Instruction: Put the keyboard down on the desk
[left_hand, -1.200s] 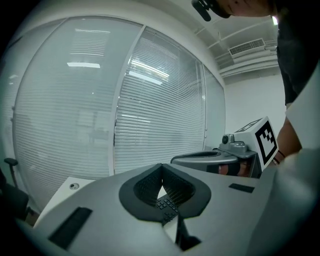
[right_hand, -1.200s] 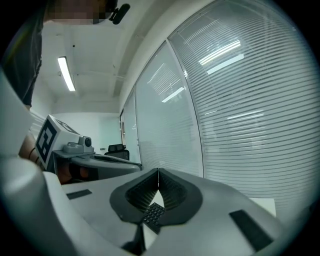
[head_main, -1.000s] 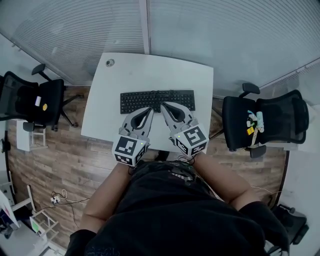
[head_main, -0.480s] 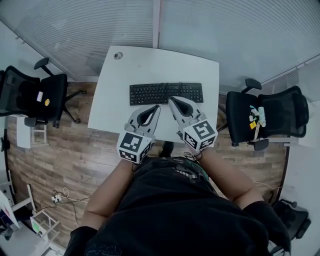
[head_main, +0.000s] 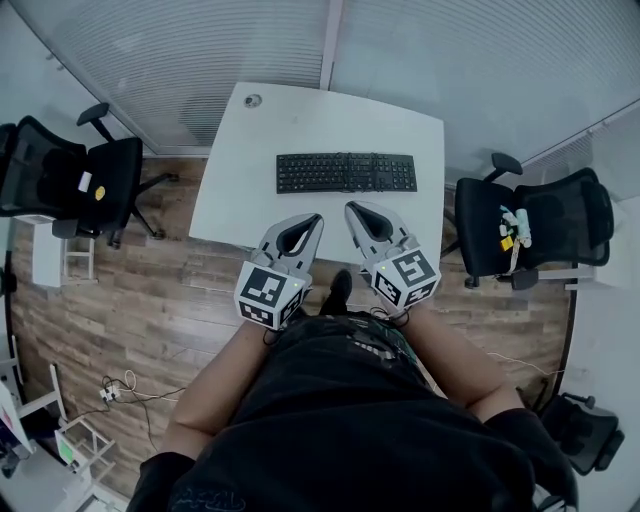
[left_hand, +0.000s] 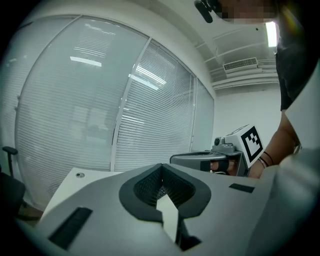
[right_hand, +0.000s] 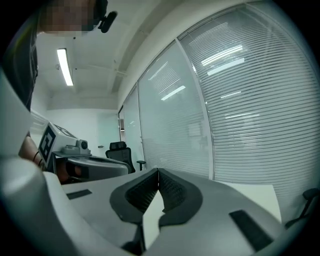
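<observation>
A black keyboard (head_main: 346, 172) lies flat on the white desk (head_main: 300, 120), near its middle, parallel to the front edge. Both grippers hang side by side in front of the person's body, short of the keyboard and apart from it. The left gripper (head_main: 315, 218) is shut with nothing between its tips, which meet in the left gripper view (left_hand: 161, 165). The right gripper (head_main: 352, 208) is shut and empty too, its tips touching in the right gripper view (right_hand: 158, 171). Neither gripper view shows the keyboard; the jaws hide it.
A black office chair (head_main: 70, 175) stands left of the desk and another (head_main: 540, 225), with small items on it, stands to the right. A glass wall with blinds (head_main: 200, 50) runs behind the desk. A round grommet (head_main: 253, 101) sits in the desk's far left corner.
Both grippers have drawn back from the keyboard's near edge toward the person, past the desk's front edge. The keyboard stays lying on the desk.
</observation>
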